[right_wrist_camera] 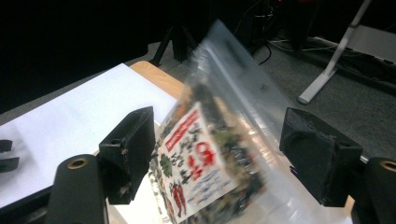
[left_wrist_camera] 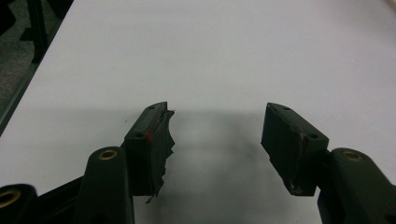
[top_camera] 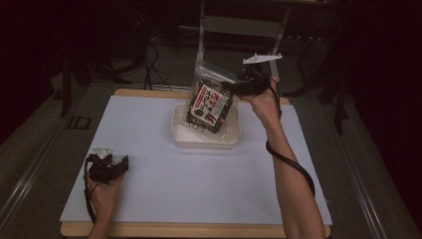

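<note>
Nearest me, my left gripper (top_camera: 107,167) rests on the white table (top_camera: 174,179) well short of the tray (top_camera: 205,139), its jaws wide apart with nothing between them, just bare tabletop ahead. Farther out, my right gripper (top_camera: 238,87) hangs above the tray's far right corner, jaws spread wide. The snack bag (top_camera: 209,102) stands tilted in the tray, its clear top leaning toward that gripper; seen from the right gripper view, the bag (right_wrist_camera: 205,154) sits between the open jaws, the pads not pressing it
</note>
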Demonstrator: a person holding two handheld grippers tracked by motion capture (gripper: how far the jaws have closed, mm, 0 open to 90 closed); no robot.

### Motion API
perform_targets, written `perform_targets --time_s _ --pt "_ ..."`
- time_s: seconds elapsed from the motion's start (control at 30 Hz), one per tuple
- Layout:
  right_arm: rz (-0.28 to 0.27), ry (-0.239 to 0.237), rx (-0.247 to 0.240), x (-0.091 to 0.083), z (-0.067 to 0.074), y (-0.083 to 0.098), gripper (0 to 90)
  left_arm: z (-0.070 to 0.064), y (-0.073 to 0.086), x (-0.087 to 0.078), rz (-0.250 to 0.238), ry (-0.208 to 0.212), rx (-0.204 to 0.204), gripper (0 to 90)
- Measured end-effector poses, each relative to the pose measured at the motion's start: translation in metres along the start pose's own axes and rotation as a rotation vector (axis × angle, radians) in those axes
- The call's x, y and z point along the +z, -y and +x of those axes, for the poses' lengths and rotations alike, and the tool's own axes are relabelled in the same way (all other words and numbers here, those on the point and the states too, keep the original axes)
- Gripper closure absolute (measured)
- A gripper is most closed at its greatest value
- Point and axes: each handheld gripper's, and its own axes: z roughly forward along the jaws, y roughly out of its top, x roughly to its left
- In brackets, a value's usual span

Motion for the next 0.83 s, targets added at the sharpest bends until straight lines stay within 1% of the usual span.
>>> perform_targets --time_s 0.3,0.57,0.73,0.8,0.83 --pt "-0.002 0.008 -0.014 -0.011 -0.003 0.008 26.3 0.000 0.000 0.000 -0.003 -0.002 -0.004 41.8" --pt "-0.004 0.022 -0.021 -0.035 -0.003 0.014 27.1 0.000 0.000 -0.001 -0.009 -0.006 -0.005 41.5" --pt "0.008 0.026 -0.023 -0.050 -0.005 0.027 27.0 0.000 0.000 -0.001 -0.009 -0.011 0.000 40.6" --pt "0.002 0.007 -0.015 -0.056 -0.006 0.037 26.9 0.000 0.000 -0.001 -0.008 -0.008 0.001 40.4" --pt "0.004 0.007 -0.013 -0.058 -0.006 0.044 26.9 -0.001 0.000 -0.001 -0.010 -0.007 0.004 40.4"
